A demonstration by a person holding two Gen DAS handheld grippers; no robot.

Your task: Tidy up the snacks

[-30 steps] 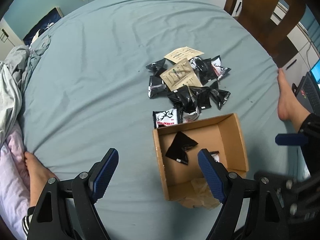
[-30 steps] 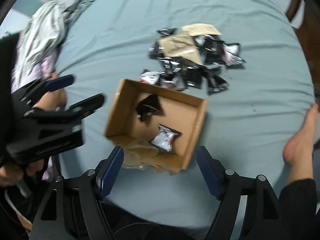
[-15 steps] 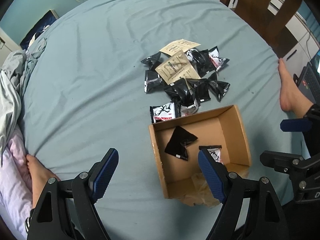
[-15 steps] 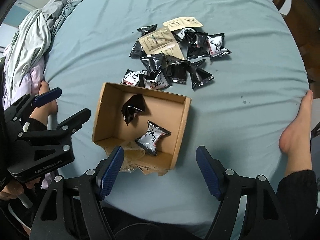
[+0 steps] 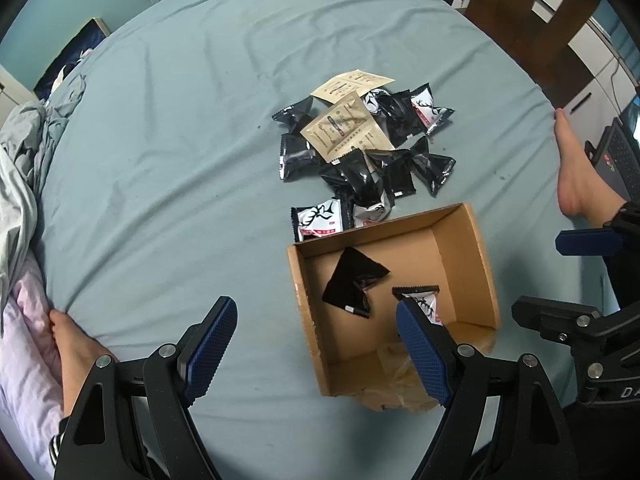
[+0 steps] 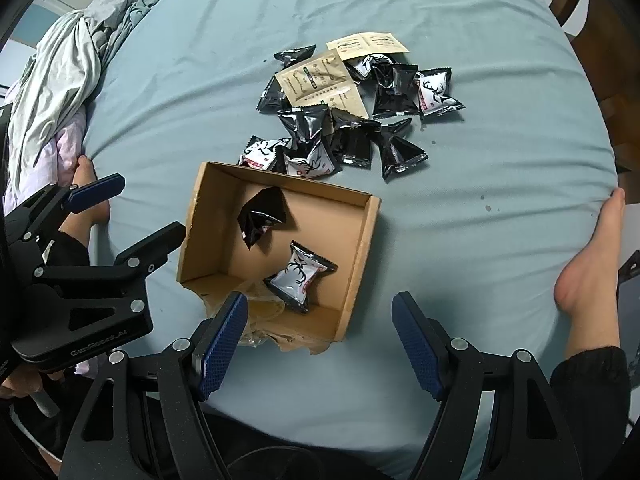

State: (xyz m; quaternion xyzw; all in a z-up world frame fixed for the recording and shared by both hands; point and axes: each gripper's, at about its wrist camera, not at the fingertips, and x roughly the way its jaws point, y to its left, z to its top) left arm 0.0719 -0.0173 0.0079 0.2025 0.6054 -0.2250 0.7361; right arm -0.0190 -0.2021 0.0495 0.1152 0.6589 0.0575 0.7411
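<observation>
A shallow cardboard box (image 5: 482, 248) (image 6: 360, 248) lies on the blue-green bedsheet. Inside it are a black snack packet (image 5: 352, 284) (image 6: 262, 216) and a white deer-print packet (image 5: 426, 300) (image 6: 300, 278). Just beyond the box is a pile of several black and white snack packets (image 5: 372, 168) (image 6: 348, 136) with two tan sachets (image 5: 344, 130) (image 6: 320, 80) on top. My left gripper (image 5: 316, 338) hovers open above the box's near left side, nothing between its fingers. My right gripper (image 6: 320, 334) hangs open over the box's near edge, also empty.
Crumpled grey bedding (image 6: 60, 76) lies at the left. A person's bare feet rest on the sheet at the left (image 5: 72, 344) and the right (image 6: 592, 256). A wooden chair (image 5: 520, 20) stands past the bed's far right edge. Torn tape and plastic (image 6: 264, 320) stick out at the box's near side.
Both views have shifted slightly, so the box and pile sit a little differently in frame. The right wrist view has sharpened from blur. Both grippers stay open and empty.
</observation>
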